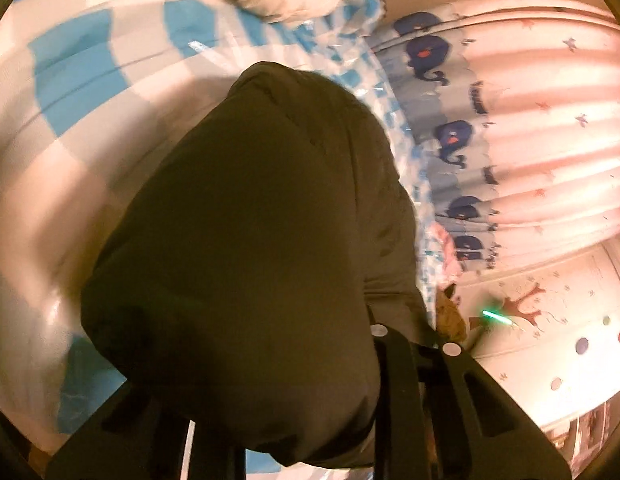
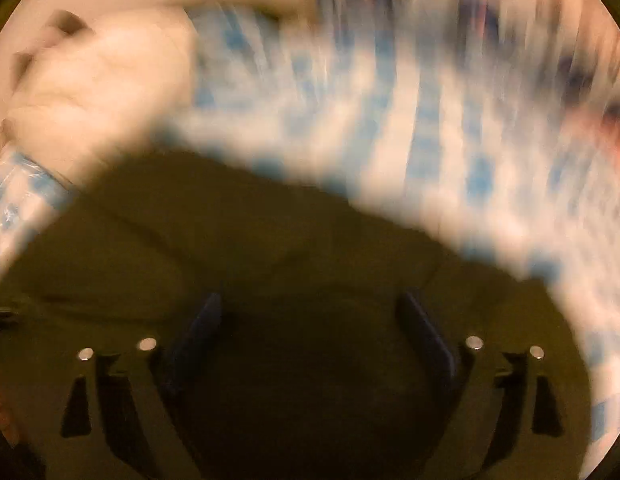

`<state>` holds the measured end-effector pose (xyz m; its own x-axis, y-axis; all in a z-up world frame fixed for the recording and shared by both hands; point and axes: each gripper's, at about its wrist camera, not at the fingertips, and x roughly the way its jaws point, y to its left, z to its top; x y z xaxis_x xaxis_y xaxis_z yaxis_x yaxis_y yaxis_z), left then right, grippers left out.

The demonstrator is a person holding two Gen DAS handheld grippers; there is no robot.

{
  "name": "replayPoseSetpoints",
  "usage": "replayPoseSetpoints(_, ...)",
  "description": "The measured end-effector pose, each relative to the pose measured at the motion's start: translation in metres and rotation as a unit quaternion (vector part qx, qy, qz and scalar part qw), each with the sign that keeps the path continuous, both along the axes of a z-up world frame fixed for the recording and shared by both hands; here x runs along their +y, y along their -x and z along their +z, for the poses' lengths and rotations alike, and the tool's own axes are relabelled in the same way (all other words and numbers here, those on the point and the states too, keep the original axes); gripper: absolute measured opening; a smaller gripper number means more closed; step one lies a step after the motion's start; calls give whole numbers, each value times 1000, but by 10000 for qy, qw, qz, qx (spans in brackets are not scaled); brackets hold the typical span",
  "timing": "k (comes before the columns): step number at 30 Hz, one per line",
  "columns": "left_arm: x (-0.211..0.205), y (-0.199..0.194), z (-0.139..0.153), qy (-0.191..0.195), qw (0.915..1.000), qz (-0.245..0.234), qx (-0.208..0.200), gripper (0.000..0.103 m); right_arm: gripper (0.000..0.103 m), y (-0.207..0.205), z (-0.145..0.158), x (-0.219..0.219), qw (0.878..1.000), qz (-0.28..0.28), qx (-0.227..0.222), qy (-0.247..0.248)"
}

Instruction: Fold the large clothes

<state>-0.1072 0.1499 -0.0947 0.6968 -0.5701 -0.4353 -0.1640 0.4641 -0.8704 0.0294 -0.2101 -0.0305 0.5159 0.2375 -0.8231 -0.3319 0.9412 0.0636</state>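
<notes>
My left gripper [image 1: 374, 380] had its jaws clamped on a bunched fold of the dark olive garment [image 1: 245, 220], lifted over the checked bed [image 1: 69, 60]. My right gripper's [image 2: 310, 320] jaws stood wide above it. Folding looked barely underway.

Both wrist views close over dark garment [image 1: 249, 220], sharing checked bedsheet [image 2: 390, 128].

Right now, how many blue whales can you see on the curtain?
5. They run down the curtain's pale blue band: whales at the top, then, the middle, then and the lowest. Folds may hide more.
</notes>
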Motion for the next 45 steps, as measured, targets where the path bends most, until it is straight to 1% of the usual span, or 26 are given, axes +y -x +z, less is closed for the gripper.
replayPoseSetpoints(2,0,-3,7,-236,9997,-27,-30,18,93,-14,-8,-5,9985,-29,501,-219)
replayPoseSetpoints(4,1,-3,8,-380,9992,-117,-20,19,94,-9,11,-8,9990,-14,261,-360)
replayPoseSetpoints(7,5,-2,3,-419,9990,-132,13,28,94,-12,48,-17,9981,-212,-296,-495)
replayPoseSetpoints(8,6,0,0,-334,9994,-85,24,38,94,-20,53,-19,9980,-286,-341,-457)
replayPoseSetpoints(9,7,0,-4,-182,9998,-23,46,55,94,-37,46,-18,9986,-373,-215,-297)
replayPoseSetpoints(11,11,0,-18,143,9996,182,180,67,97,-63,15,-17,9988,-469,138,91)
replayPoseSetpoints(13,14,-6,-24,380,9986,285,238,68,97,-89,-27,-16,9971,-582,431,252)
replayPoseSetpoints(15,13,-12,-21,285,9987,327,268,69,97,-97,-32,-18,9958,-687,571,186)
replayPoseSetpoints(17,10,-19,-20,242,9989,232,328,69,97,-90,-19,-22,9959,-590,683,-5)
replayPoseSetpoints(18,10,-20,-21,246,9989,212,325,64,97,-79,-9,-24,9969,-537,575,-82)
replayPoseSetpoints(21,10,-20,-25,299,9993,131,166,37,97,-16,44,-34,9993,-190,-317,15)
replayPoseSetpoints(22,8,-21,-26,322,9993,132,105,33,97,1,54,-36,9985,-107,-529,111)
replayPoseSetpoints(23,6,-22,-25,290,9995,143,69,29,97,19,57,-35,9970,-54,-726,251)
replayPoseSetpoints(24,4,-22,-23,225,9996,160,34,26,97,30,44,-31,9956,73,-758,539)
replayPoseSetpoints(26,-3,-26,-16,131,9998,154,-74,24,97,37,-7,-14,9917,420,-300,1176)
replayPoseSetpoints(27,-9,-26,-7,-90,9997,162,-147,22,97,39,-22,-13,9915,406,-430,1158)
replayPoseSetpoints(30,-11,-26,5,-344,9991,172,-201,20,97,28,-14,-20,9965,286,-42,780)
replayPoseSetpoints(33,-7,-20,13,-484,9984,120,-283,20,97,61,26,-31,9980,307,-545,81)
replayPoseSetpoints(35,-7,-17,14,-564,9978,120,-330,20,97,84,37,-38,9963,287,-788,-192)
replayPoseSetpoints(37,-8,-17,11,-536,9980,152,-302,20,97,88,-1,-27,9985,454,-281,82)
replayPoseSetpoints(38,-12,-18,12,-520,9981,147,-284,20,97,91,-23,-20,9972,585,-356,314)
replayPoseSetpoints(39,-15,-17,16,-617,9975,174,-290,20,97,92,-24,-19,9968,609,-398,333)
replayPoseSetpoints(40,-19,-17,21,-717,9967,180,-328,20,97,86,-16,-21,9980,580,-74,241)
replayPoseSetpoints(41,-20,-15,25,-821,9958,173,-369,20,97,84,-3,-24,9983,589,9,-22)
replayPoseSetpoints(43,-21,-16,30,-954,9947,188,-347,21,97,87,28,-29,9967,583,-404,-401)
replayPoseSetpoints(45,-22,-17,31,-992,9943,236,-319,22,97,79,56,-26,9945,560,-809,-350)
